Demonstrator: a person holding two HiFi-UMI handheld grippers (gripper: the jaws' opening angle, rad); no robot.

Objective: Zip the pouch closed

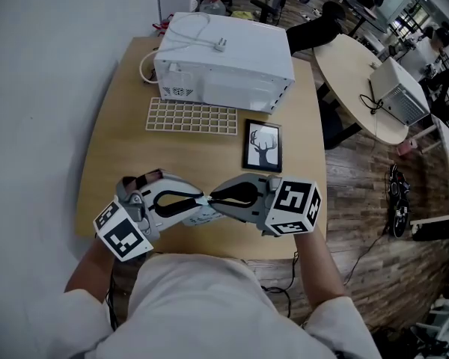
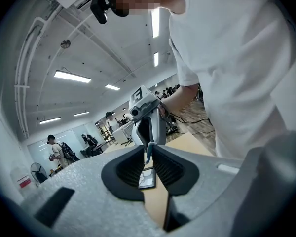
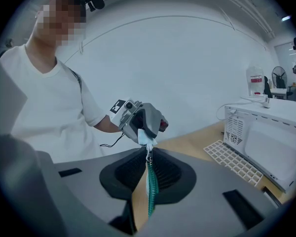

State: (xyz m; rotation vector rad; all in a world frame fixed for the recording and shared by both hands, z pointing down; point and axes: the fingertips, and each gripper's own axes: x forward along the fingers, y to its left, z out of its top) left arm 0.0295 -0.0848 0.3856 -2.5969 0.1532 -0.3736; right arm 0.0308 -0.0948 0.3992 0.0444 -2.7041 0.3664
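Right gripper (image 3: 148,153): clamped on pouch (image 3: 150,184) along teal zip tape. Left gripper (image 2: 148,149): pinching pale end just ahead. Looks soft, light, floppy; best held taut at both ends.

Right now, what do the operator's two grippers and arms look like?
Both the left gripper and right gripper are grey moulded shells with black ribbed pads. Each carries a white cube with black square markers. A thin black cable hangs by the left one. The person wears a white short-sleeved T-shirt.
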